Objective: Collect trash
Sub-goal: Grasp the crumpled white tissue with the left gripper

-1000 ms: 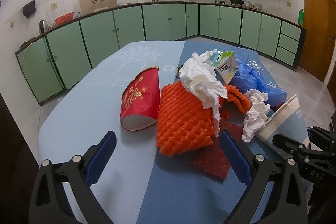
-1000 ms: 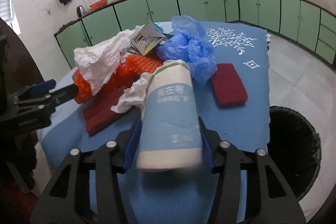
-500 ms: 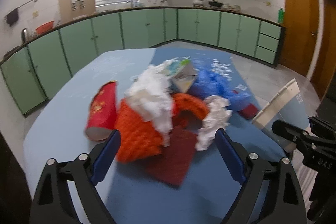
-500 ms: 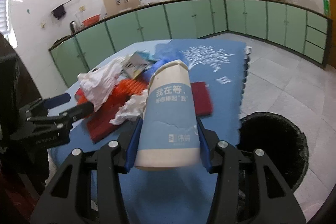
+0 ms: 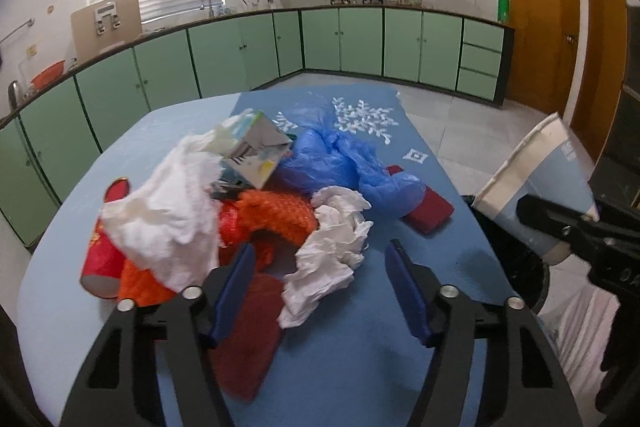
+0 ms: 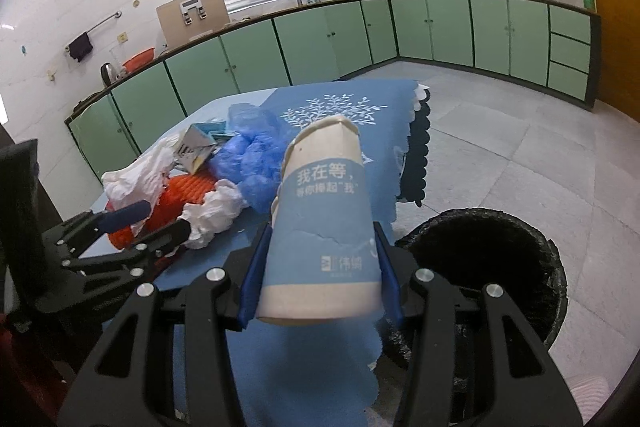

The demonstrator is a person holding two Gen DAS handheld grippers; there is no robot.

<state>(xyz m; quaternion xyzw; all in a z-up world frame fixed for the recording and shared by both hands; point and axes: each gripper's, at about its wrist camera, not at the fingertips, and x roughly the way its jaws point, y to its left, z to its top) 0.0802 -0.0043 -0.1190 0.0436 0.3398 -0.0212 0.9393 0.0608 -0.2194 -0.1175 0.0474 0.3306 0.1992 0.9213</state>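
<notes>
Trash covers a blue table (image 5: 348,355): left to right, a red paper cup (image 5: 105,259) on its side, orange netting (image 5: 276,215), crumpled white tissue (image 5: 330,259) and blue plastic bags (image 5: 340,163). The left gripper (image 5: 320,291) is closing, its pads astride that tissue but not yet pressing it. The right gripper (image 6: 320,267) is clamped on a blue paper cup (image 6: 320,231), long axis running along the fingers, its rim pointing away, beside a black bin (image 6: 500,259)

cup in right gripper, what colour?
Blue with white bands and white lettering; the paper cup shows best in the right wrist view.
</notes>
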